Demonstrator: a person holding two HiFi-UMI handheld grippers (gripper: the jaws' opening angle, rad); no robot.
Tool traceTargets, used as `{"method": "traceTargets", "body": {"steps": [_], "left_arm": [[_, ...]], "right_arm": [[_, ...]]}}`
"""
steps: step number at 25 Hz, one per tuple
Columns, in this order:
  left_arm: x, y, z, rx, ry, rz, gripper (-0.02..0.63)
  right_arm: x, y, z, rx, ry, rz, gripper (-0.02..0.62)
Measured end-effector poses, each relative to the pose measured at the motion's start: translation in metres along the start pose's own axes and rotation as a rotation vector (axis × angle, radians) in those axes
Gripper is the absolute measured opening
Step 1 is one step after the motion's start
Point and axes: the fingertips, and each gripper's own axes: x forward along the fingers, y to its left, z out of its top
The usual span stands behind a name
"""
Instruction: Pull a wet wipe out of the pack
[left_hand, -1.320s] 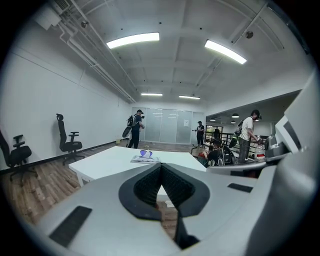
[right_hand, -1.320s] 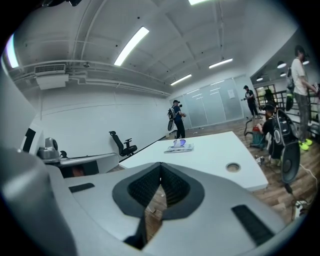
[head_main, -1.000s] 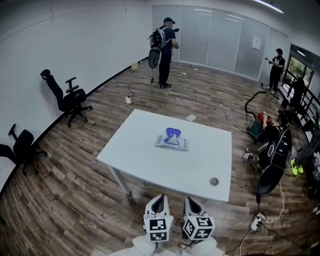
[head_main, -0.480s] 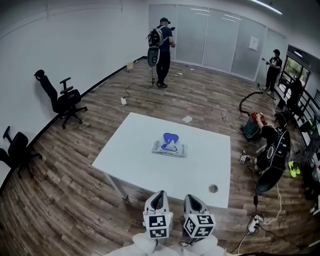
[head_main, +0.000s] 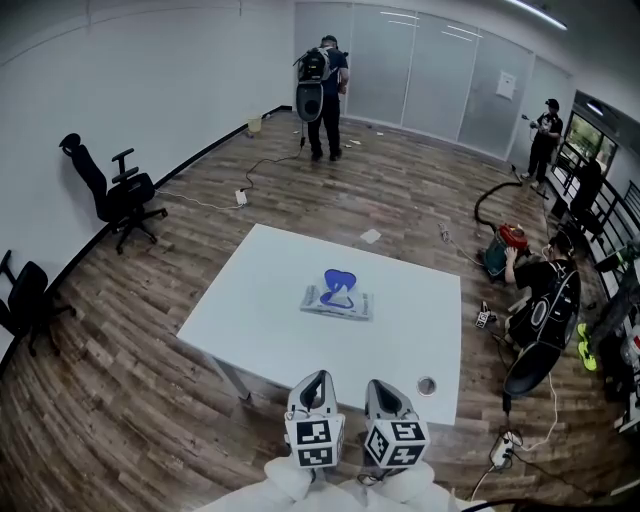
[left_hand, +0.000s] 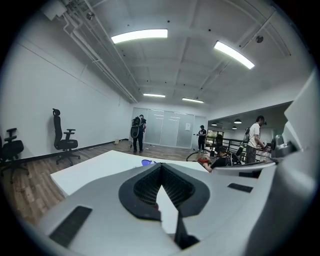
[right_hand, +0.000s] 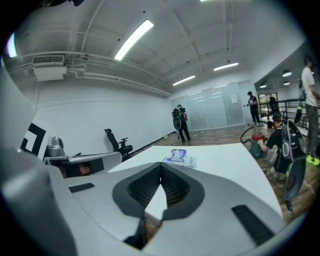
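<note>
The wet wipe pack (head_main: 337, 301) lies flat near the middle of the white table (head_main: 250, 300), its blue lid (head_main: 340, 282) flipped up. Both grippers are held low in front of the table's near edge, well short of the pack. The left gripper (head_main: 317, 380) and the right gripper (head_main: 379, 387) are side by side, each shut with nothing between the jaws. In the left gripper view only the blue lid (left_hand: 148, 162) peeks over the shut left gripper (left_hand: 161, 165). The right gripper view shows the pack (right_hand: 179, 158) beyond the shut right gripper (right_hand: 161, 165).
A round cable hole (head_main: 427, 385) sits near the table's front right corner. Two office chairs (head_main: 118, 195) (head_main: 24, 300) stand by the left wall. One person (head_main: 322, 95) stands at the back, another (head_main: 545, 135) at the far right, a third (head_main: 545, 295) sits on the floor right of the table.
The table and pack have drifted a little lower and nearer in the head view. The person at the back has walked farther away. Both grippers stay shut and low.
</note>
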Motion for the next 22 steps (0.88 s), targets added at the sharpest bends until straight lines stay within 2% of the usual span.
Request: {"method": "traceTargets", "body": {"steps": [22], "left_arm": [[0.098,0.035,0.028,0.063,0.002,-0.043,-0.003]], "right_arm": [[0.103,-0.014,0.038,0.052,-0.024,-0.006,0.009]]}}
